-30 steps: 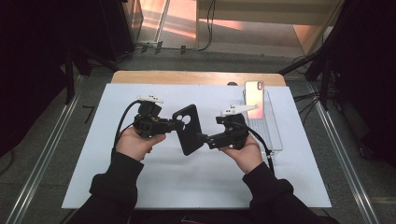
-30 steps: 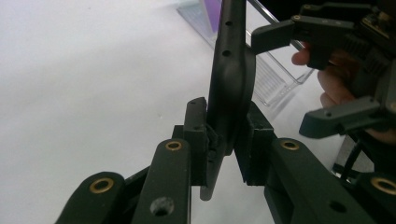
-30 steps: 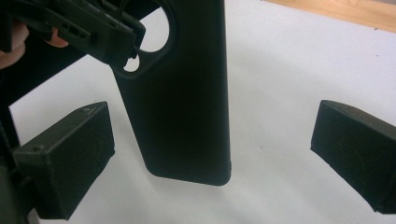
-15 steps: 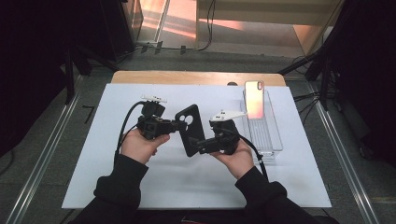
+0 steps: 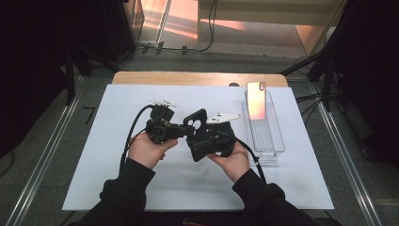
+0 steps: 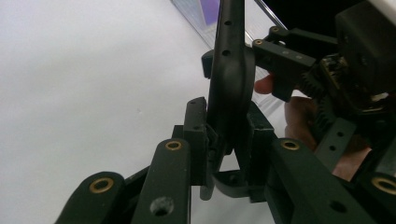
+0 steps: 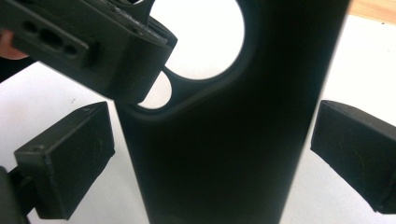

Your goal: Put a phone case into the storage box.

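Note:
A black phone case (image 5: 196, 126) with a round camera cut-out is held up over the white mat between both grippers. My left gripper (image 5: 186, 131) is shut on the case's edge near the cut-out; in the left gripper view its pads (image 6: 196, 135) clamp the case (image 6: 231, 79) edge-on. My right gripper (image 5: 203, 144) is at the case's lower part. In the right gripper view the case (image 7: 224, 154) stands between its two pads (image 7: 70, 158), which straddle its width with thin gaps. The left gripper's fingertip (image 7: 93, 46) shows at that view's upper left.
A clear plastic tray (image 5: 270, 147) lies at the right of the white mat (image 5: 108, 141), with a phone (image 5: 256, 100) leaning upright at its far end. A wooden table edge (image 5: 197, 78) runs behind the mat. Cables trail from both grippers.
My right gripper has moved left, closing in on the case until its pads straddle it. The left gripper has kept its grip, and the case has shifted slightly right and nearer.

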A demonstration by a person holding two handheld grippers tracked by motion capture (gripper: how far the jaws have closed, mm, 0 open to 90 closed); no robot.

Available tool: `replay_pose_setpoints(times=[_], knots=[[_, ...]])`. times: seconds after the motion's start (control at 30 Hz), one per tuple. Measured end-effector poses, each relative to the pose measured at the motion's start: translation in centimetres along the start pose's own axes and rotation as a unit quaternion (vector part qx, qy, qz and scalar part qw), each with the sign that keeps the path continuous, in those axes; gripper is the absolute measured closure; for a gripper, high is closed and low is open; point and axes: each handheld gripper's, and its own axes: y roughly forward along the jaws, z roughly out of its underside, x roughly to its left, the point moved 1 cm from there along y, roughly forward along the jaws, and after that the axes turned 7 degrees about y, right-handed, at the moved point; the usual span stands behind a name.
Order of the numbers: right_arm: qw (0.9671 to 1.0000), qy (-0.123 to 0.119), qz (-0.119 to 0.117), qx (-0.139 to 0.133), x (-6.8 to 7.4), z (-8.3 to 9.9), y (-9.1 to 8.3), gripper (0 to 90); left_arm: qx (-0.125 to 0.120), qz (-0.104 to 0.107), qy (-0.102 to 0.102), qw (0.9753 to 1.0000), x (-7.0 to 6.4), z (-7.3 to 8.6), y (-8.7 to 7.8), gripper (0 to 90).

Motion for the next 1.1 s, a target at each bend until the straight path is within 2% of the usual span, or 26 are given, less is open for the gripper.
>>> replay_pose_setpoints(times=[0.1,0.2,0.43,0.47,0.53,0.67,0.73,0.87,0.93,0.97,1.1], knots=[[1.0000,-0.001,0.006,0.000,0.1,0.0,0.3,0.0,0.001,0.000,0.001,1.0000,-0.1,0.0,0.1,76.2],[1.0000,-0.004,0.007,-0.005,0.2,0.1,0.3,10.9,0.004,0.001,0.005,1.0000,-0.3,0.0,0.3,76.2],[0.9999,-0.010,0.000,-0.004,0.2,0.2,0.2,12.3,0.005,-0.002,0.010,0.9999,-0.5,0.0,0.1,75.4],[0.9999,-0.010,0.000,-0.005,0.2,0.1,0.2,12.5,-0.001,0.000,0.009,1.0000,-0.5,0.0,0.0,73.9],[1.0000,-0.006,0.000,-0.006,0.1,0.0,0.0,12.6,-0.011,0.007,0.009,0.9999,-0.5,-0.2,-0.3,62.8],[0.9999,0.012,-0.010,0.002,-0.5,0.0,0.1,12.6,-0.016,0.017,0.009,0.9997,-0.6,-0.5,-1.1,50.2],[0.9999,0.012,-0.008,0.008,-0.8,0.0,0.2,12.5,-0.017,0.020,0.012,0.9996,-0.6,-0.4,-1.3,44.4],[0.9999,0.009,-0.002,0.014,-1.3,0.1,0.2,12.5,-0.029,0.012,0.043,0.9986,-0.6,-0.2,-1.8,38.2],[0.9998,0.011,0.000,0.013,-1.6,0.1,0.1,12.4,-0.026,0.026,0.044,0.9984,-0.4,-0.1,-1.9,36.7],[0.9998,0.013,-0.001,0.014,-1.8,0.1,0.0,12.5,-0.023,0.032,0.049,0.9980,-0.3,0.0,-2.0,33.3],[0.9998,0.013,-0.006,0.011,-2.6,-0.1,-0.5,12.5,-0.030,0.034,0.069,0.9966,-0.1,0.5,-2.2,32.7]])
